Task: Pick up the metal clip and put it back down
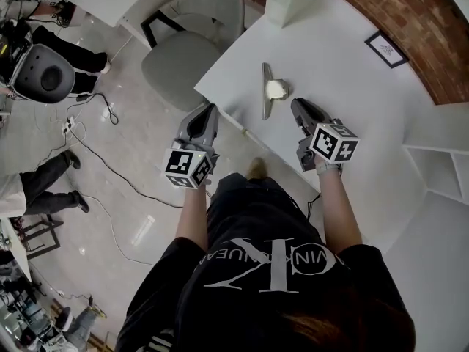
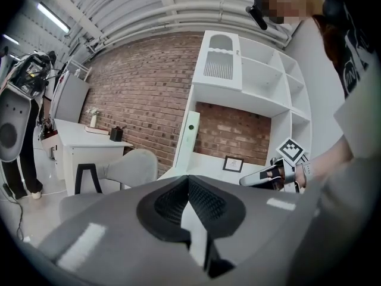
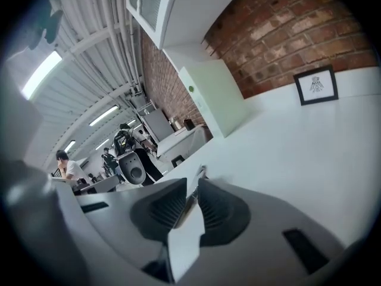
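**White table, clip lying free between two closed grippers**

Brick wall and white shelving back the table (image 1: 344, 72), and I read this as the moment ahead of the pick. My left gripper (image 1: 210, 110) hangs off the table's near-left edge, over the floor, with its jaws pressed together on nothing. I judge it is parked there to stay out of the way. Right of it the clip (image 1: 266, 92) lies flat on the table, its long side pointing away from me. A small white piece sits against its right side, and neither gripper touches it. My right gripper (image 1: 296, 105) sits low over the table just right of the clip, jaws drawn to a thin slit and empty. Its nose is aimed up-left, so the clip's end shows just past the tips. Both forearms reach forward, wrists straight. I would need to part the right jaws before closing in.
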`<state>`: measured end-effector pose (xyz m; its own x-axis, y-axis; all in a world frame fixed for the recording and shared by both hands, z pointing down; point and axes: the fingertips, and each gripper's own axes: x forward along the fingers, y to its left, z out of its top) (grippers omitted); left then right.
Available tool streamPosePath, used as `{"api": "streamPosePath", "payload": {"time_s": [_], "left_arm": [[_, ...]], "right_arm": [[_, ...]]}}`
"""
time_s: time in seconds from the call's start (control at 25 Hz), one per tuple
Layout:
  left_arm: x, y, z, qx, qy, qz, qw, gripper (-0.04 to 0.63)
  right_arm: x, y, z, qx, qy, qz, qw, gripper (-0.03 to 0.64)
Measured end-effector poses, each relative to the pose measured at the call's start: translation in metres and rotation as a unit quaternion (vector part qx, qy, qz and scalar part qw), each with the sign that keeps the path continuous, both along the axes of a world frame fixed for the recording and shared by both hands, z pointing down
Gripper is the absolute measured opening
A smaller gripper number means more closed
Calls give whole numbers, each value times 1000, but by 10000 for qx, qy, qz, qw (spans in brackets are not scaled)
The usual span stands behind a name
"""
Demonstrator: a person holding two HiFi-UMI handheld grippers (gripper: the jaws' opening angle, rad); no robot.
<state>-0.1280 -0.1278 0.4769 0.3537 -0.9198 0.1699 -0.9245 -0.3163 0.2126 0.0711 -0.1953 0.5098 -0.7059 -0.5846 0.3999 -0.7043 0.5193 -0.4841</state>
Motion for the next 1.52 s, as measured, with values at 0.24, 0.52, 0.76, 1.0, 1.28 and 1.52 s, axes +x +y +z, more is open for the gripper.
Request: {"api": "streamPosePath", "payload": {"time_s": [0.24,0.52,0.76,1.0,1.28,1.52], "left_arm": [[5,-14,0,-126,17,172,9998,11],[2,-33,4,-227,-1,381,9990,11],[1,-46,10,-267,26,493,9984,11],[3,-53,16,-329,89,585,9977,11],[5,-61,22,-371,191,622,9972,11],[7,-60,27,-415,226,656,9967,11]], "right_arm": [[2,-9,10,-328,-60,153,9993,20],[-5,-22,13,-483,1,228,9986,78],[-16,-31,23,-773,-83,86,9969,94],[-27,-35,37,-1124,-121,-69,9936,95],[-35,-37,54,-1710,-385,-59,9845,95],[-37,-36,62,-1994,-433,-75,9789,94]]}}
